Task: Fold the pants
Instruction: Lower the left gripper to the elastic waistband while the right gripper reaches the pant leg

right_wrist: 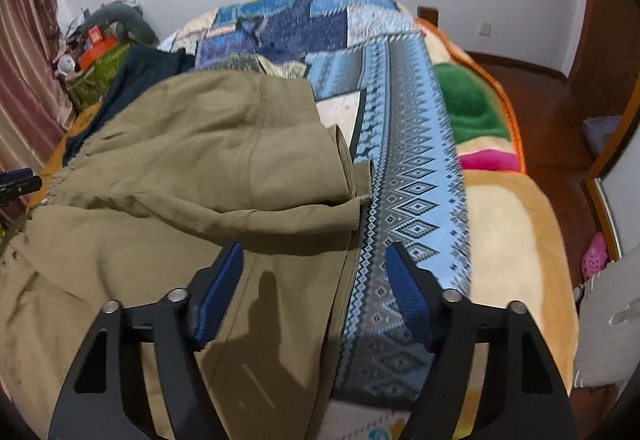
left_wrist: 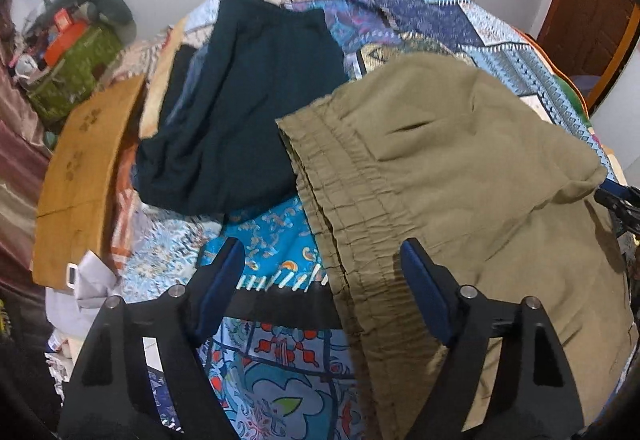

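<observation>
Bed [right_wrist: 516,240]: covered by a blue patterned quilt [right_wrist: 404,143] over a tan, green and pink blanket [right_wrist: 472,111]. On the quilt: olive pants [right_wrist: 180,167], folded, toward the near edge; dark garment [left_wrist: 244,99], beside them toward the left edge.

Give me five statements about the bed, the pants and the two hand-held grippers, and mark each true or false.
1. The left hand-held gripper is open. True.
2. The right hand-held gripper is clamped on the khaki pants. False: its jaws are apart and hold nothing.
3. A dark navy garment lies beyond the khaki pants. True.
4. The khaki pants lie flat in a single layer. False: part is folded over on top.
5. The bed has a plain white sheet. False: a blue patterned blanket covers it.
</observation>
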Action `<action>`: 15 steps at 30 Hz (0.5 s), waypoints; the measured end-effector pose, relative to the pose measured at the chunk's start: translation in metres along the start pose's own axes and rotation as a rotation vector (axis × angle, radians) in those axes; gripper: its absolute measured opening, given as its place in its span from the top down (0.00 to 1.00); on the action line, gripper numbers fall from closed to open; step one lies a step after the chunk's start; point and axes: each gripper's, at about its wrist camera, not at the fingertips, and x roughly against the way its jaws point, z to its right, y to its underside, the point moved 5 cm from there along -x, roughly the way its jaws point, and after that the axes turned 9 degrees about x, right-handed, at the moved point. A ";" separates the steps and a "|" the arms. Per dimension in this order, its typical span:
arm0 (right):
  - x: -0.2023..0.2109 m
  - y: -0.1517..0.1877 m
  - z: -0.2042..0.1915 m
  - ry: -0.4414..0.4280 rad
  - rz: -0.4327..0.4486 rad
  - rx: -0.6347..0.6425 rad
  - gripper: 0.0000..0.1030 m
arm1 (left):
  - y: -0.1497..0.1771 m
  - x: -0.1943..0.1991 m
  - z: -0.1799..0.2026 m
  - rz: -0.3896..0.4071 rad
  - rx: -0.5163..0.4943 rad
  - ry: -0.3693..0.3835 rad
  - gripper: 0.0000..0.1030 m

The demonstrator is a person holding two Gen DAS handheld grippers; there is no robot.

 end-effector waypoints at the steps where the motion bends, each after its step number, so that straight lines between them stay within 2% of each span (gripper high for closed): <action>1: -0.002 -0.001 0.001 -0.006 -0.005 -0.001 0.44 | 0.001 -0.003 0.000 -0.016 0.001 0.009 0.21; 5: -0.010 -0.007 0.002 -0.013 -0.020 0.023 0.48 | 0.002 -0.015 -0.001 -0.056 0.025 0.047 0.22; 9: -0.023 -0.005 -0.002 0.027 -0.060 0.084 0.58 | 0.002 -0.018 0.001 -0.069 0.040 0.099 0.35; 10: -0.024 -0.005 -0.003 0.036 -0.066 0.097 0.63 | 0.002 -0.018 0.003 -0.075 0.041 0.111 0.41; 12: -0.026 -0.007 -0.001 0.053 -0.074 0.105 0.71 | 0.003 -0.016 0.005 -0.077 0.039 0.131 0.46; 15: -0.024 -0.006 0.005 0.059 -0.074 0.092 0.83 | 0.003 -0.012 0.009 -0.077 0.033 0.151 0.49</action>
